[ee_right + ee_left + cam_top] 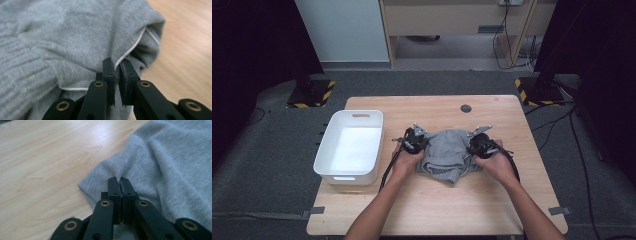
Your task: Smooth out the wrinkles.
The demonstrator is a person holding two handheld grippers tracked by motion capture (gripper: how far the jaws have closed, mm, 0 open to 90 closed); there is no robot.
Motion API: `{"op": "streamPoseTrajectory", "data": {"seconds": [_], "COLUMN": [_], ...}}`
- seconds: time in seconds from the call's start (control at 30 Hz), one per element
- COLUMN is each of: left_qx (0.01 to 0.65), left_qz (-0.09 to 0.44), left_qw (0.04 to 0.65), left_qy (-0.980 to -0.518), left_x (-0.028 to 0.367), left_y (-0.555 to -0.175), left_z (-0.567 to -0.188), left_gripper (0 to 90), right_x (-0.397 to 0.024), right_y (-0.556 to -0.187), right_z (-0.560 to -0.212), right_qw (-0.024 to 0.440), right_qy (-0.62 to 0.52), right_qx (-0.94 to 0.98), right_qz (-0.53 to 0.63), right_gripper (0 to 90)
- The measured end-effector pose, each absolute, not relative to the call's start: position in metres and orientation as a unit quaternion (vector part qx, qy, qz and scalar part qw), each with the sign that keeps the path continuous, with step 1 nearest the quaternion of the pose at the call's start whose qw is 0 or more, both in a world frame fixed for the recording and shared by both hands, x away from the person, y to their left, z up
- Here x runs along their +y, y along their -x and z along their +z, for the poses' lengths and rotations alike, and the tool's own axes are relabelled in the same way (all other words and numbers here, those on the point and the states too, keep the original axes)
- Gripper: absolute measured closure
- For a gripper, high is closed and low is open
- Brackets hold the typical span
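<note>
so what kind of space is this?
Likely a lab recording setup, not a home: wooden table on grey carpet, hazard-striped stand bases, trailing cables, and a staged grey garment beside a white bin.

This looks like a lab or test room. A bare wooden worktop stands on grey carpet, flanked by stands on hazard-striped bases. Loose cables trail by plain furniture behind.

Counter: carries the bin and the garment.
Bin: at the counter's left edge, left of the garment, apart from it.
Garment: crumpled near the middle of the counter.
Left gripper: at the garment's left edge.
Right gripper: at the garment's right edge.
Hole cover: behind the garment, toward the far edge.
</note>
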State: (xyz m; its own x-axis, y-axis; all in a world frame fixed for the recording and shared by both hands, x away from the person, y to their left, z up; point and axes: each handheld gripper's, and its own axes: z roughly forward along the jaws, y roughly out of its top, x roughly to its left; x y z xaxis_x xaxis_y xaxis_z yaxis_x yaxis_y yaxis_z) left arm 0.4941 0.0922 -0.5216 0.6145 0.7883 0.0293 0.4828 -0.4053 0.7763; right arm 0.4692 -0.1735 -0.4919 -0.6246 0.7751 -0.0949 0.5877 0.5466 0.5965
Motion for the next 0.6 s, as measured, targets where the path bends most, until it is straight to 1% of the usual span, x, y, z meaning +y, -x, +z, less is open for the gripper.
{"op": "streamPoseTrajectory", "data": {"seconds": [0.13,0.27,0.5,0.6], "left_qx": [0.395,0.395,0.409,0.409], "left_qz": [0.203,0.211,0.208,0.209], "left_qw": [0.386,0.383,0.37,0.367], "left_qy": [-0.809,-0.808,-0.808,-0.809], "left_x": [0.094,0.097,0.108,0.107], "left_y": [-0.501,-0.506,-0.514,-0.516], "left_z": [-0.517,-0.512,-0.512,-0.513], "left_gripper": [88.9,89.0,89.0,89.1], "right_x": [-0.176,-0.178,-0.19,-0.194], "right_y": [-0.482,-0.492,-0.479,-0.475], "right_z": [-0.487,-0.483,-0.482,-0.482], "right_qw": [0.193,0.191,0.183,0.177], "right_qy": [-0.403,-0.407,-0.404,-0.406], "right_qx": [0.855,0.854,0.853,0.851], "right_qz": [0.262,0.262,0.275,0.281], "right_gripper": [84.5,84.5,84.9,84.9]}}
